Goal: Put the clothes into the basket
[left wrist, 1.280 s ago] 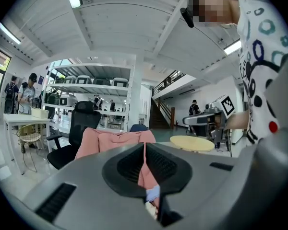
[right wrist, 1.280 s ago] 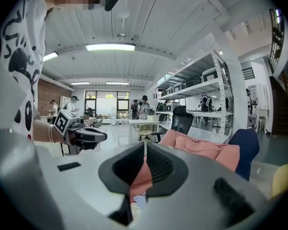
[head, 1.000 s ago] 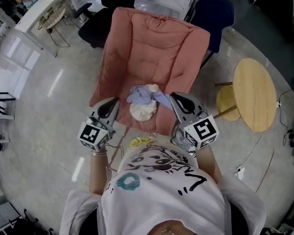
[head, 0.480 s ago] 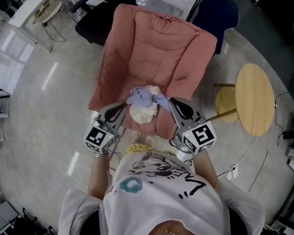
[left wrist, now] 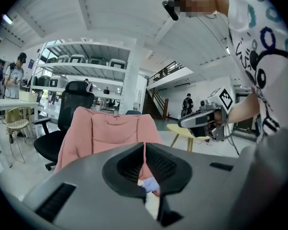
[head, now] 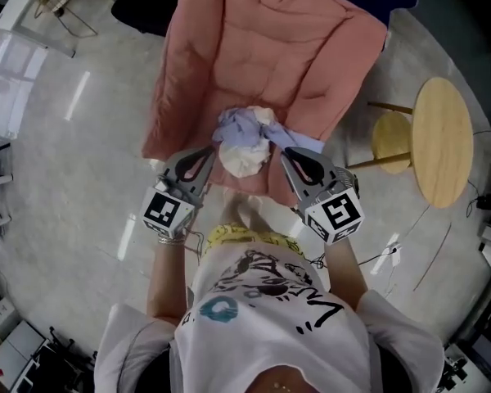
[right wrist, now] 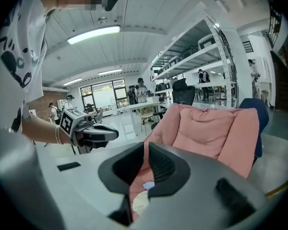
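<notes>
A small heap of clothes (head: 245,140), lavender cloth over a cream piece, lies on the seat of a pink padded chair (head: 262,47). My left gripper (head: 207,154) is just left of the heap and my right gripper (head: 289,157) just right of it, both near the seat's front edge. Each has its jaws shut with nothing between them. In the left gripper view the left gripper (left wrist: 145,150) points at the chair, with a bit of the clothes (left wrist: 150,185) showing below the jaws. In the right gripper view the right gripper (right wrist: 146,150) does the same above the clothes (right wrist: 141,201).
A round wooden table (head: 442,137) and a yellow stool (head: 390,142) stand right of the chair. A black office chair (left wrist: 67,111) is behind it on the left. Pale glossy floor (head: 74,162) lies to the left. People stand far off in the room.
Both grippers have moved forward and down toward the chair and now flank the clothes heap closely. Their jaws stay shut. The heap has not moved.
</notes>
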A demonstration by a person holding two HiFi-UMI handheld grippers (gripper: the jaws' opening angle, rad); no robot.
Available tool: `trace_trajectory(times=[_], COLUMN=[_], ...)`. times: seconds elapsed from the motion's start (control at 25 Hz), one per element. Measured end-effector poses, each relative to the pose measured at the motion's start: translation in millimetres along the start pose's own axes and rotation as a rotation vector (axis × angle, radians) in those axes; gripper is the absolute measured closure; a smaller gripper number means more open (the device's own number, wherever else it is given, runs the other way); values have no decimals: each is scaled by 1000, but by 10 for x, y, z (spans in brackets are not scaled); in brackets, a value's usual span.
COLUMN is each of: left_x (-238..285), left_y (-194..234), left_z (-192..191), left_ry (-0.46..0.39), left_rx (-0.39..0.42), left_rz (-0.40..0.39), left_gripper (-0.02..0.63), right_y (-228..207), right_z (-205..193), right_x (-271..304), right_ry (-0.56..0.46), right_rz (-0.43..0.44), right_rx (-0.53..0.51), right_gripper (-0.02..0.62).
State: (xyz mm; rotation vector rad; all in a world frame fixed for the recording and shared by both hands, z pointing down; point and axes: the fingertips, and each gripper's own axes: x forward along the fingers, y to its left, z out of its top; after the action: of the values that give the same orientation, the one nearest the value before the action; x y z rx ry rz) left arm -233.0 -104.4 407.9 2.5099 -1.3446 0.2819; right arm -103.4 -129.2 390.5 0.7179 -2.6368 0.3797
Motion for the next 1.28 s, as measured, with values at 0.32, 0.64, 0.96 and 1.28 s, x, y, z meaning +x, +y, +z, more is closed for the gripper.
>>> trace_trajectory(times=[0.32, 0.64, 0.96, 1.28], left_x=[153, 238, 333, 376], left_y=[29, 182, 366, 433], left_z=[-453, -862, -1237, -1797], left_ry=[47, 59, 75, 106], left_rx=[-59, -102, -103, -166], left_rz=[8, 14, 34, 61], left_gripper=[583, 581, 581, 581], right_y=[-103, -94, -131, -224], right_z=[-625, -1093, -1562, -2035], right_x=[342, 658, 943, 1160], right_ry=[92, 163, 200, 259], right_rz=[41, 90, 96, 63], right_rx=[64, 51, 65, 96], right_gripper=[566, 565, 562, 480])
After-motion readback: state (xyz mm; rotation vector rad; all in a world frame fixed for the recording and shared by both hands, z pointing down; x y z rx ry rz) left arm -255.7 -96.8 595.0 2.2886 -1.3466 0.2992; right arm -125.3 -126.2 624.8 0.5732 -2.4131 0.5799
